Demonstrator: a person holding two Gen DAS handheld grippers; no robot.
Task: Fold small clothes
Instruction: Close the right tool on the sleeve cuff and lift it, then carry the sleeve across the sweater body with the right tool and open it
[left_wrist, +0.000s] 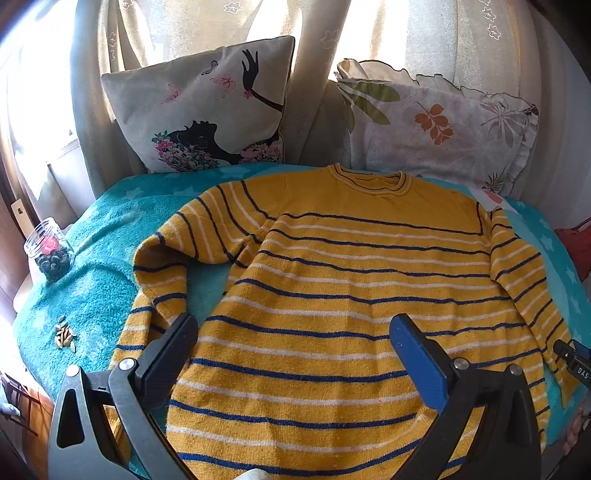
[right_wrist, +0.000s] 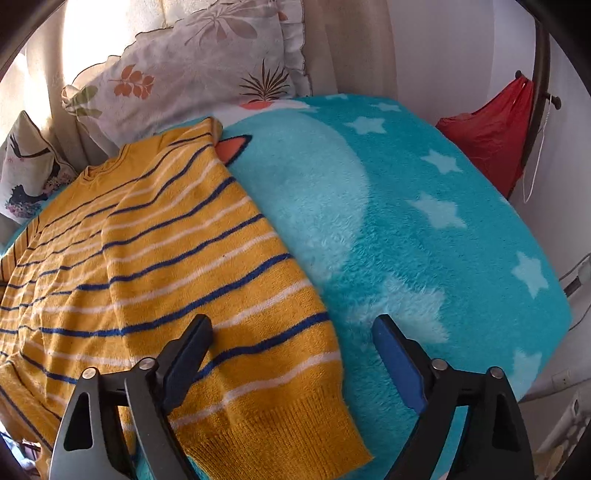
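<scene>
Striped knit sweater (left_wrist: 332, 280) flat on blanket (right_wrist: 424, 221): soft, limp, light. Right gripper (right_wrist: 291, 354) fingers part-open astride sleeve cuff (right_wrist: 280, 424), gripping nothing; left gripper (left_wrist: 295, 354) wide open, empty. Pinch cuff.

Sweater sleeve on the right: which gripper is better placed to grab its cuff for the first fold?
Right gripper: its open jaws straddle the sleeve cuff. The left gripper hangs over the sweater hem.

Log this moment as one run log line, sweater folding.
stage: pre-fold | sweater: flat on blanket, unfolded | left gripper: open over hem | right gripper: open, straddling sleeve cuff, no grip
</scene>
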